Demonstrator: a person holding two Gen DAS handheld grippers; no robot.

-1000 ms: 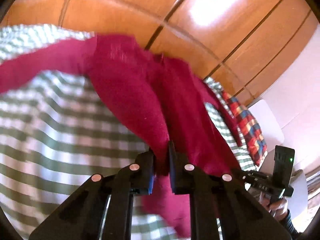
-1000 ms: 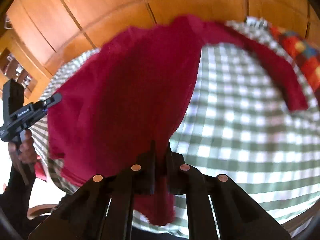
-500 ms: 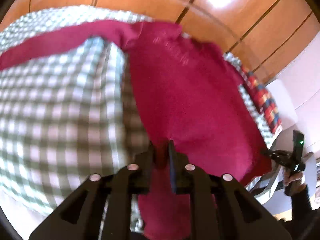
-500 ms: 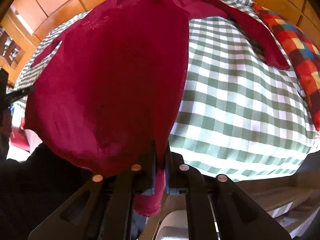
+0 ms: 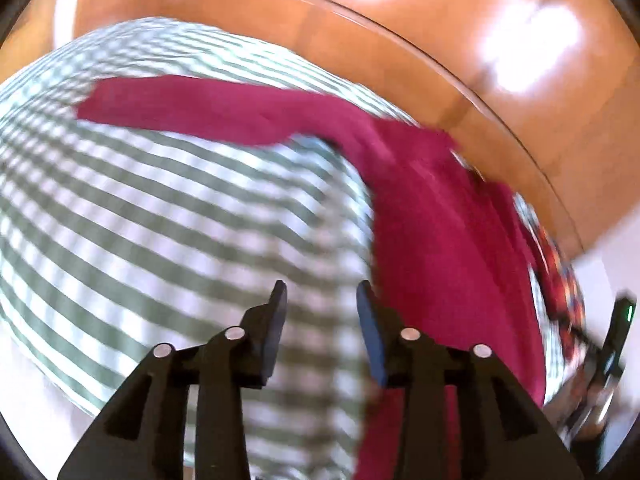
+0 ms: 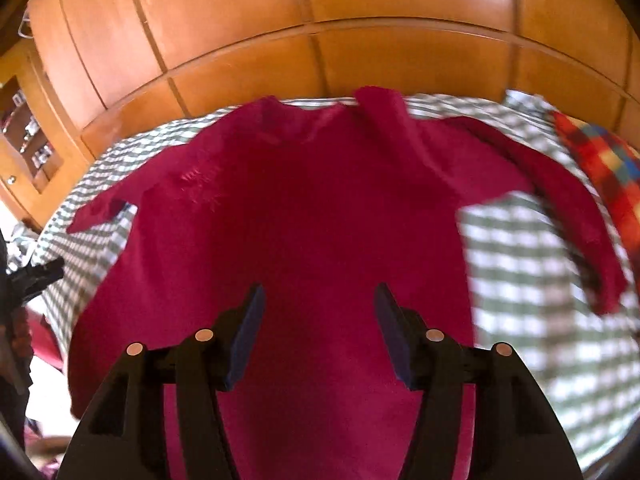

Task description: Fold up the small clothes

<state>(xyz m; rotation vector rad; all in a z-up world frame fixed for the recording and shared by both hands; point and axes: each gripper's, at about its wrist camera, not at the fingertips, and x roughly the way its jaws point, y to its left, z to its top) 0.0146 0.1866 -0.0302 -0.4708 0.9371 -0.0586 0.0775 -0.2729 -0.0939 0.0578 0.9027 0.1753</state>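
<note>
A dark red long-sleeved top (image 6: 320,216) lies spread flat on the green-and-white checked cover (image 6: 520,280), both sleeves stretched out to the sides. My right gripper (image 6: 318,300) is open and empty above the top's lower body. In the left wrist view the top (image 5: 440,240) runs along the right, one sleeve reaching left across the checked cover (image 5: 160,220). My left gripper (image 5: 322,300) is open and empty, just left of the top's side edge. Both views are motion-blurred.
Wooden wardrobe panels (image 6: 320,20) stand behind the bed. A red, yellow and blue checked pillow (image 6: 604,160) lies at the right end. The other gripper shows at the far right in the left wrist view (image 5: 616,340) and at the left edge in the right wrist view (image 6: 36,276).
Both grippers were shut on the red top's hem while it was lowered; now both have opened and let go, and the top lies spread on the cover.
</note>
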